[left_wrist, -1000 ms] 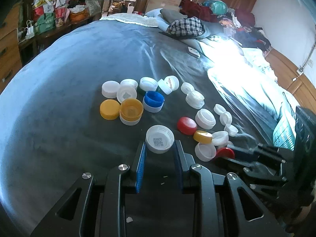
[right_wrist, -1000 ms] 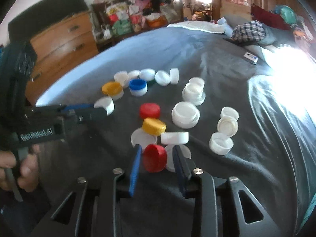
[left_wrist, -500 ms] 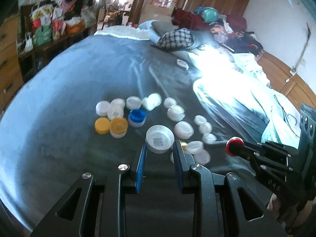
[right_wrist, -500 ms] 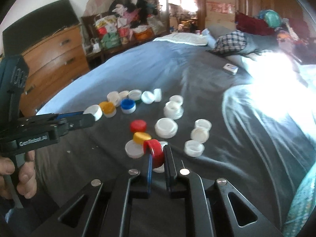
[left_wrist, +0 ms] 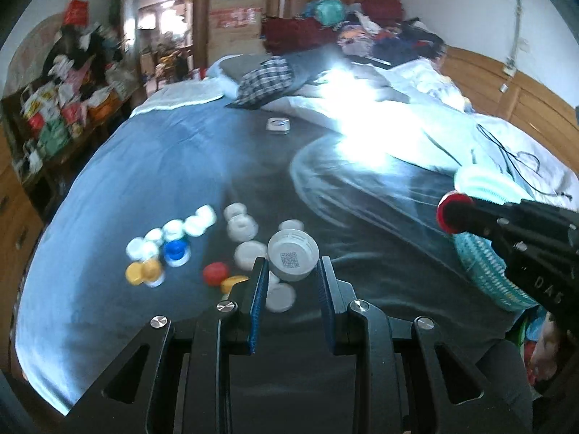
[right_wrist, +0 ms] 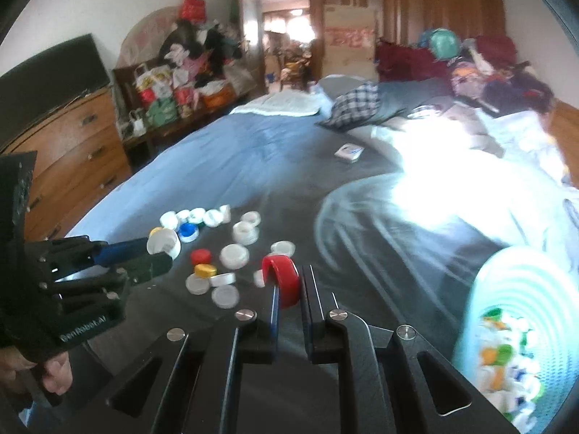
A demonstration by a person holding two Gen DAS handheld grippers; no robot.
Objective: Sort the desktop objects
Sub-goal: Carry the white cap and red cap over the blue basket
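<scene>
My left gripper is shut on a white cap with a QR code inside, held above the bed; it also shows in the right wrist view. My right gripper is shut on a red cap, held on edge above the bed; the red cap also shows in the left wrist view. Several loose caps, white, blue, yellow and red, lie on the dark blue bedspread. A teal mesh basket at the right holds several caps.
A small white box lies farther up the bed. A plaid pillow and piled clothes sit at the bed's head. A wooden dresser stands at the left. A black cable runs over the white bedding.
Both grippers have lifted higher off the bed with their caps. The right gripper has swung toward the teal basket, which has come into its view.
</scene>
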